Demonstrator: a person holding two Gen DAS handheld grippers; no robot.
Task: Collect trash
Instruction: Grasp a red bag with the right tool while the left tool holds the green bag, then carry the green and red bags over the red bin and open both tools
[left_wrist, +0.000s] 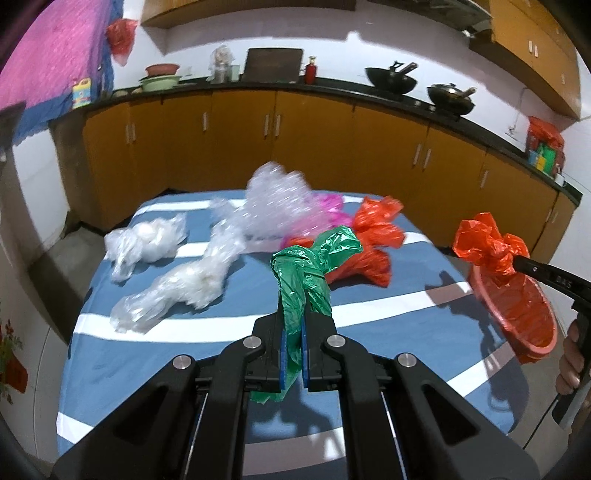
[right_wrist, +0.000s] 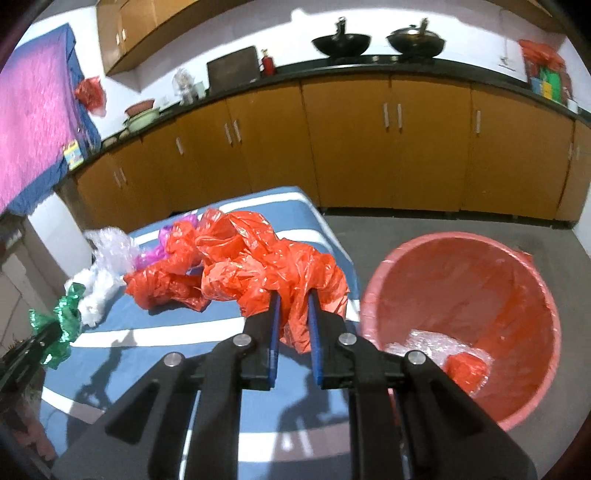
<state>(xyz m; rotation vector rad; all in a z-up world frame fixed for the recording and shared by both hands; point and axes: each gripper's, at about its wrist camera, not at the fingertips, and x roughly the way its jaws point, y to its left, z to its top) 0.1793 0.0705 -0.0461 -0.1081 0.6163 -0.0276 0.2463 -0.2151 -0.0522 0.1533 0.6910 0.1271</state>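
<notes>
My left gripper (left_wrist: 295, 314) is shut on a crumpled green plastic bag (left_wrist: 314, 258), lifted above the blue striped table (left_wrist: 184, 350). My right gripper (right_wrist: 293, 299) is shut on a large orange plastic bag (right_wrist: 258, 258) and holds it up beside the red bin (right_wrist: 480, 280). In the left wrist view the right gripper (left_wrist: 517, 258) carries that orange bag (left_wrist: 487, 243) over the bin (left_wrist: 546, 343) at the table's right. In the right wrist view the left gripper (right_wrist: 48, 332) with the green bag (right_wrist: 66, 317) shows at the far left.
On the table lie clear plastic bags (left_wrist: 147, 243), bubble wrap (left_wrist: 273, 199), a pink bag (left_wrist: 325, 206) and another orange bag (left_wrist: 369, 243). The bin holds bubble wrap (right_wrist: 428, 343) and orange trash (right_wrist: 465, 369). Orange kitchen cabinets (left_wrist: 314, 129) line the wall behind.
</notes>
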